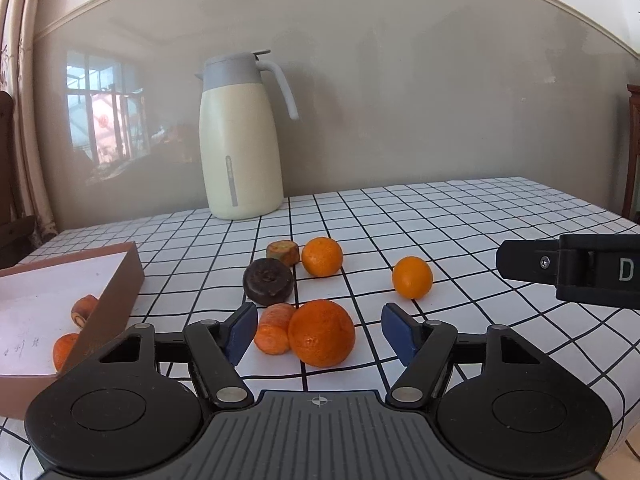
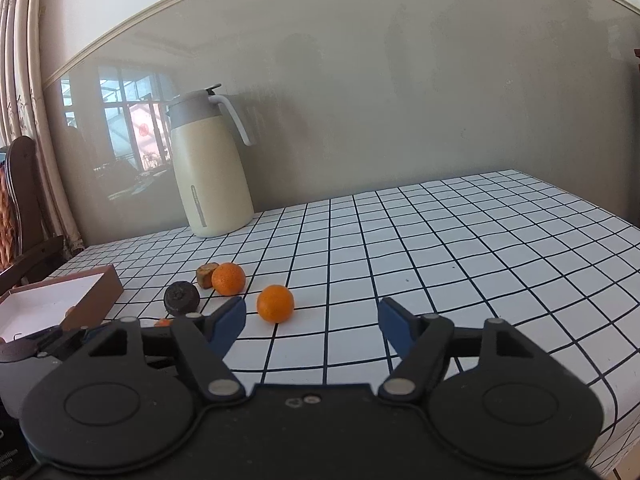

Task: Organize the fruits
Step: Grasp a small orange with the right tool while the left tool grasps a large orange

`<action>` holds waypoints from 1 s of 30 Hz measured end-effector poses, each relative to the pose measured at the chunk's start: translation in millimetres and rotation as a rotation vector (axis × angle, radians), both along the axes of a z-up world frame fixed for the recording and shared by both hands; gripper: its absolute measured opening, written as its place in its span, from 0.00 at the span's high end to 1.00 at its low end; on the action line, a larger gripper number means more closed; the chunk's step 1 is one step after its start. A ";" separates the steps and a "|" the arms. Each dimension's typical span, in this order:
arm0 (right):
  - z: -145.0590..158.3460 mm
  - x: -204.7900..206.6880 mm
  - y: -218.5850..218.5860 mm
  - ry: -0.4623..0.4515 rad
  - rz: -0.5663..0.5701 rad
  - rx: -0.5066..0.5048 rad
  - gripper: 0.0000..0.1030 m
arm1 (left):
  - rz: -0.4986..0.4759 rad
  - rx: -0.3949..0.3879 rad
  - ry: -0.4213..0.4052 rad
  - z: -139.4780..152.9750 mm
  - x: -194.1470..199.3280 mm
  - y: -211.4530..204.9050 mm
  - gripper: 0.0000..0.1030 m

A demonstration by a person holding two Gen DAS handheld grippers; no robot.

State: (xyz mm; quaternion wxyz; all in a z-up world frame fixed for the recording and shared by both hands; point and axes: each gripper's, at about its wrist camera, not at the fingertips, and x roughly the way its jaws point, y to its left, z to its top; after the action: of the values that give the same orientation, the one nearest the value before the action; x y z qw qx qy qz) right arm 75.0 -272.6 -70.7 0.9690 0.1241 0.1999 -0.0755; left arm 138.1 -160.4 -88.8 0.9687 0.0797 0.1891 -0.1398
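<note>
The left tongs (image 1: 319, 334) stand wide, their blue pads to either side of a large orange (image 1: 321, 333) and a carrot piece (image 1: 274, 329) that touches its left side; both lie on the desk (image 1: 480, 220), and neither pad touches them. Just beyond them sits a dark round fruit (image 1: 268, 281), and behind it a brownish stub (image 1: 283, 251) beside a second orange (image 1: 322, 256). A third orange (image 1: 412, 277) lies apart to the right. At the left, an open brown box (image 1: 116, 284) holds another carrot piece (image 1: 84, 310) and an orange piece (image 1: 66, 350) against its near wall.

The right tongs (image 2: 312, 326) are also wide and hold nothing, hovering over the checked cloth; the third orange (image 2: 275, 303) lies just ahead of their left pad. From the left wrist view they show at the right edge (image 1: 576, 268).

A cream thermos jug (image 1: 240, 140) stands upright at the far side, near the wall
</note>
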 end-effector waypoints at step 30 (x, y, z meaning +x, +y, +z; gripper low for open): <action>-9.3 88.2 -0.5 0.153 0.162 -0.006 0.64 | -0.015 0.045 0.008 -3.9 7.5 -23.3 0.43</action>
State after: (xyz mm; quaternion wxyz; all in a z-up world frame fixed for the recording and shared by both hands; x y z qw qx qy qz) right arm 163.2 -273.1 -80.0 0.9543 0.0983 0.2823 -0.0068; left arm 145.6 -183.7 -92.8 0.9648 0.1022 0.1954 -0.1432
